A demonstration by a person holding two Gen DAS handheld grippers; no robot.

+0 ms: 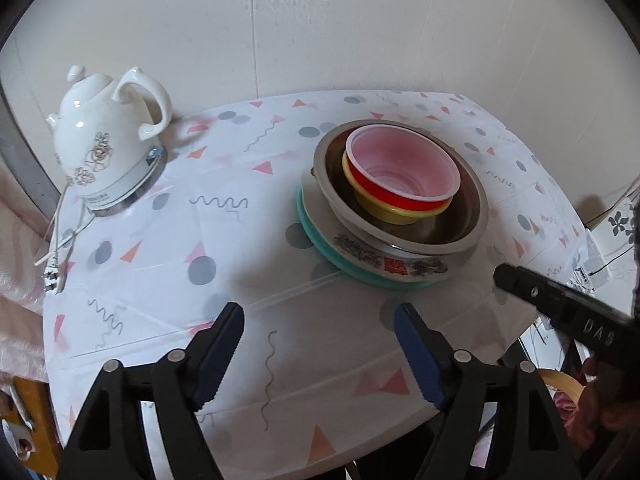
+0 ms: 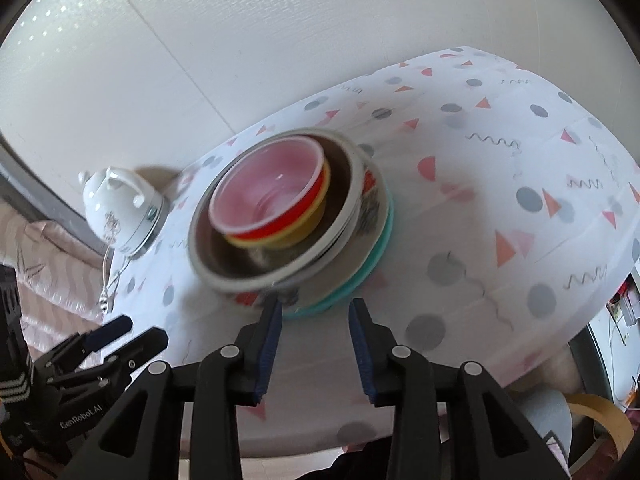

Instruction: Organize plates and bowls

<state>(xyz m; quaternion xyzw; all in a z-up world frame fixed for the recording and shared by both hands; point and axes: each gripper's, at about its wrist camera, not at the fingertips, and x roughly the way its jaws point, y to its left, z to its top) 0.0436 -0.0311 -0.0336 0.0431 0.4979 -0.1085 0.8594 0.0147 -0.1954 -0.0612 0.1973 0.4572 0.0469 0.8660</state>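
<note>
One stack stands on the patterned tablecloth. A teal plate lies at the bottom. On it sit a white printed dish, a steel bowl, a yellow bowl and a red bowl with a pale inside. My left gripper is open and empty, short of the stack's near side. One of the right gripper's fingers enters from the right. In the right wrist view, my right gripper is open with a narrow empty gap, its tips just before the teal plate. The left gripper hangs open at lower left.
A white ceramic kettle on its base stands at the table's far left corner, and its cord trails off the left edge. A white wall backs the table. A wooden chair part shows beyond the near right edge.
</note>
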